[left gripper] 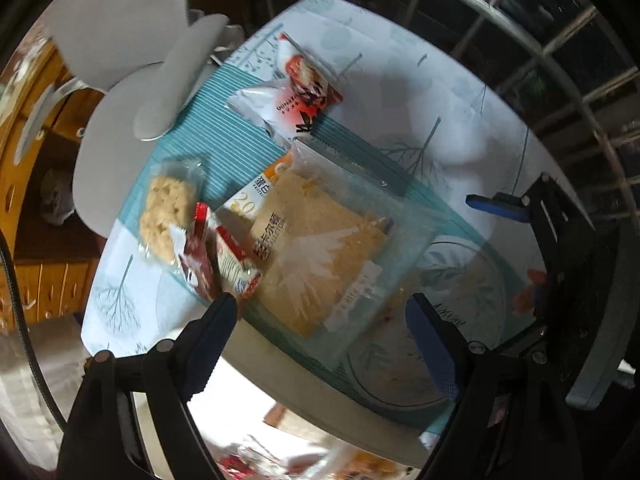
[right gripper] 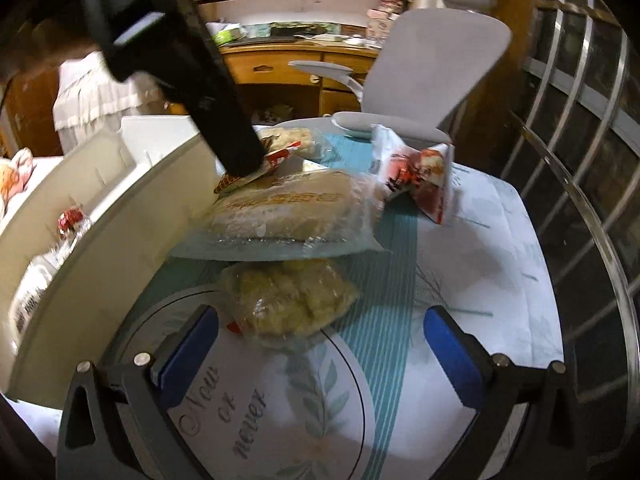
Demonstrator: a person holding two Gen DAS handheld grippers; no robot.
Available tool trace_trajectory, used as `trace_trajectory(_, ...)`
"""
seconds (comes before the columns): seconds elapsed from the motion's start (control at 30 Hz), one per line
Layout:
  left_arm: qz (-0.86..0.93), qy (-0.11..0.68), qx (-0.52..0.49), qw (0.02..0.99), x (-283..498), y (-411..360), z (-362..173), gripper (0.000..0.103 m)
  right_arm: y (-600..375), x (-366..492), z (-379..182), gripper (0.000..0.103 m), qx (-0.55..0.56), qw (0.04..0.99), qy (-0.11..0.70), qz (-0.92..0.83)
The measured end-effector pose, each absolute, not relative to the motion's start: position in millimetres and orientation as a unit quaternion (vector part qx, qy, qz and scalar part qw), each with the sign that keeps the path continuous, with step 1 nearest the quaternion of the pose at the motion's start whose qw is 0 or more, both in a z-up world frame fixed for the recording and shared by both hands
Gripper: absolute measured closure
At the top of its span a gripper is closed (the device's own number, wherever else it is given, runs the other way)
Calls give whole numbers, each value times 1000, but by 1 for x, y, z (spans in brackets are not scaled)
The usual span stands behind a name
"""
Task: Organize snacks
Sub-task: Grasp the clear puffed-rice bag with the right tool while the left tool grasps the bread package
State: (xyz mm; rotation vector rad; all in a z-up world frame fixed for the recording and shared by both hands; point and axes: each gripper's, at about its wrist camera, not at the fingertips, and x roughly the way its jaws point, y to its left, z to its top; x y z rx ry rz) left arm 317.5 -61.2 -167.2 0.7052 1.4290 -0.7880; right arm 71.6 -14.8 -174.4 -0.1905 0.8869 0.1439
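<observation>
While the left gripper [left gripper: 324, 312] hangs fingers spread, empty, over the clear bread bag [left gripper: 320, 248] on the surface [left gripper: 460, 92], the red-white packet [left gripper: 224, 256] lies by its left tip. Right wrist view: right gripper [right gripper: 320, 340] fingers wide, empty, cracker pack [right gripper: 292, 304] between them; red pouch [right gripper: 420, 176] far right, white bin [right gripper: 100, 220] left.

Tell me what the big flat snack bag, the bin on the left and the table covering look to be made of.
Big flat snack bag: thin clear plastic film, glossy; the contents show through and it has a crimped seal edge. Bin: rigid white plastic by the look, matte, with smooth moulded walls. Table covering: printed fabric or coated cloth, hard to say which; striped and leaf-patterned, lying flat.
</observation>
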Motion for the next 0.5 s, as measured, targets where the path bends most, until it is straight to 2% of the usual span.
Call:
trace_trajectory(0.13,-356,631,321,610,327,-67,-182,10,-5,80,-183,0,-132,892,425,85)
trace_trajectory(0.5,-400,634,359,556,334,-89,-222,6,9,102,-209,0,-156,877,437,125)
